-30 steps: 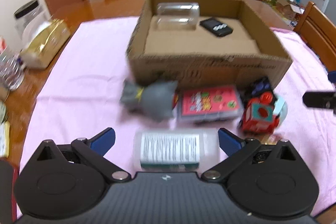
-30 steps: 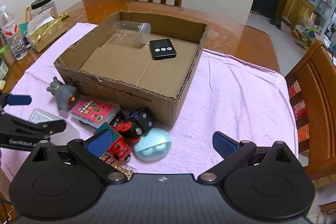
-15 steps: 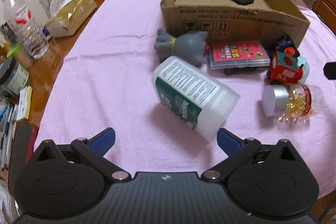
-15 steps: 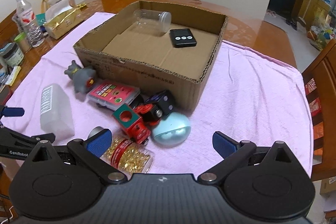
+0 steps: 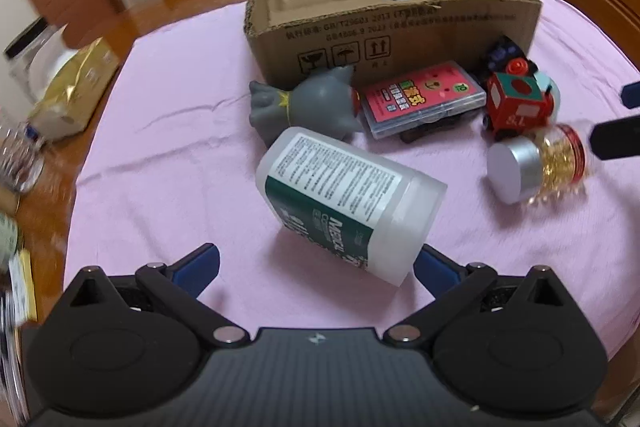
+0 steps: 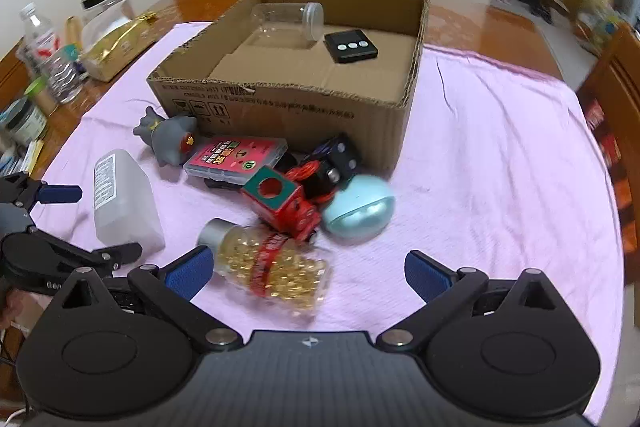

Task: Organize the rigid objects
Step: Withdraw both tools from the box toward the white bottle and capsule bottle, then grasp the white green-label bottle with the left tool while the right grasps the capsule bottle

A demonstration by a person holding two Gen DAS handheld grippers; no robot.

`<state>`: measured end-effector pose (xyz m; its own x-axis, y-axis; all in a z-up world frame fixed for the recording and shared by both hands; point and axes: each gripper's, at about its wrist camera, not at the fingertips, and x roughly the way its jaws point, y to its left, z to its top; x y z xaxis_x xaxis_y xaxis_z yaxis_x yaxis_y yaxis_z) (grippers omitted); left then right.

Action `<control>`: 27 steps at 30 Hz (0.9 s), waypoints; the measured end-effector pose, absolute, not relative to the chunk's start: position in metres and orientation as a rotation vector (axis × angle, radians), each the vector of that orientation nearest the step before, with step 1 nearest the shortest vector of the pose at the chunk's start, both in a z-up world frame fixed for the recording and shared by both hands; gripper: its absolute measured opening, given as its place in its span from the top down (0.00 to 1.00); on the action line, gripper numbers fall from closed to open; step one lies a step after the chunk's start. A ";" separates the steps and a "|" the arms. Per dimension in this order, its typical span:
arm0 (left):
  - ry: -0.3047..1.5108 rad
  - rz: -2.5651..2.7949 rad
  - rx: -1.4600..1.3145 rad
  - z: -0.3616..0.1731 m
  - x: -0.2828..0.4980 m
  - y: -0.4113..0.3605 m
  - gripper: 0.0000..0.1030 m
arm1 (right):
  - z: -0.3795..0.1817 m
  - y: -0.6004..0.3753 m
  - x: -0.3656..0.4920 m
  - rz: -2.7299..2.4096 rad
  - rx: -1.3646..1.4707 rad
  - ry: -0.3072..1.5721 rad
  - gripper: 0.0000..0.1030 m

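My left gripper (image 5: 316, 263) is spread wide, nothing in it. The white plastic bottle (image 5: 348, 199) w/ a green-and-white label lies on its side just ahead, its cap end reaching down btwn the blue fingertips (image 5: 200, 261); can't tell if the right pad touches it. The bottle sits at an angle, base pointing up-left toward the grey toy figure (image 5: 308, 107), which looks to be touching it.

My right gripper (image 6: 308, 273) is also wide open and empty. Directly in front, btwn the pads but nearer the left one, lies the clear jar of yellow capsules (image 6: 268, 263) w/ a silver lid and red band, on its side. Just beyond it: the red toy train (image 6: 286, 205), w/ the pale blue egg-shaped thing (image 6: 360, 211) against its right side. Behind those a black dice-like toy (image 6: 340, 159), and to the left a flat pink card case (image 6: 236, 157) close to the box front.

The cardboard box (image 6: 288, 107) stands farther back on the pink cloth (image 6: 500, 167), open top. Inside at the far wall: a clear empty jar (image 6: 288, 23) on its side and a black timer (image 6: 350, 47) w/ three white buttons, right next to it.

Off the cloth at left on the wooden table (image 6: 500, 23): gold packet (image 6: 116, 45), water bottle (image 6: 44, 55), black-lidded jar (image 6: 106, 7).
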<state>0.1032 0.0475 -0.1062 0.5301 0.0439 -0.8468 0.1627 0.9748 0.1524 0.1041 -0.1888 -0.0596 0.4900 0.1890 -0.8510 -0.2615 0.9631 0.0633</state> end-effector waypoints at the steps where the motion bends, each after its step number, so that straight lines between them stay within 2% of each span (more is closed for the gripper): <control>1: 1.010 -0.087 0.239 -0.107 0.104 0.050 0.01 | -0.062 -0.182 0.103 0.260 -0.072 1.019 0.00; 6: 1.033 -0.170 0.268 -0.119 0.107 0.064 0.01 | -0.071 -0.145 0.095 0.190 -0.128 0.957 0.00; 14: 1.031 -0.250 0.159 -0.126 0.109 0.083 0.00 | -0.091 -0.111 0.098 0.073 -0.239 0.904 0.00; 27: 1.020 -0.282 0.165 -0.125 0.110 0.087 0.00 | -0.111 -0.158 0.092 -0.009 -0.140 1.012 0.00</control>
<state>0.1104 0.0871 -0.1251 0.4913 -0.1544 -0.8572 0.3075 0.9515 0.0049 0.0918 -0.1585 -0.1107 0.5310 -0.0727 -0.8443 -0.0570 0.9910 -0.1212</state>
